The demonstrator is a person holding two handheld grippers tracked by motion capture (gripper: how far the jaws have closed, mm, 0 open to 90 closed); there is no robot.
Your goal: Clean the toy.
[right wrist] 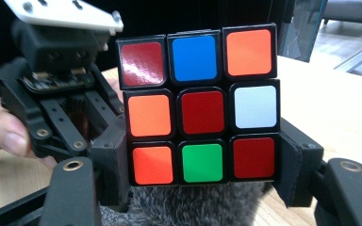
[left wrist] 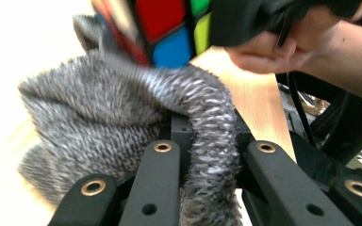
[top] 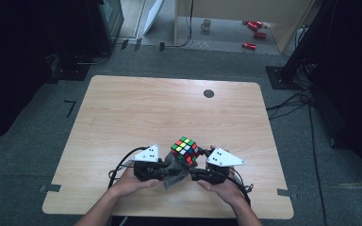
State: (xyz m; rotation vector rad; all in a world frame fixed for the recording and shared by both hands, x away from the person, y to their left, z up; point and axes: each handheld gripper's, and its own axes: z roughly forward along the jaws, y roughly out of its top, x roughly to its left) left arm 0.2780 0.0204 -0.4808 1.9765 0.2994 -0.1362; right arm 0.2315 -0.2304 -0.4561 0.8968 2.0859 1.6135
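Currently the right gripper (right wrist: 202,188) clamps the puzzle cube (top: 185,149) above the near edge of the surface (top: 122,108), while the left gripper (left wrist: 207,160) pinches a grey fuzzy cloth (left wrist: 99,117) beneath it. Wiping well likely means holding the cube steady and rubbing each face firmly.

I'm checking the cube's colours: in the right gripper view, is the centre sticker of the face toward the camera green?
No, the centre sticker of the cube is red; the green one sits directly below it in the bottom row.

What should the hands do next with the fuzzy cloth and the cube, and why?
Probably rub the grey cloth along the cube's underside. The left gripper is shut on the cloth, the right gripper clamps the cube's bottom row, and the cloth already sits just beneath it.
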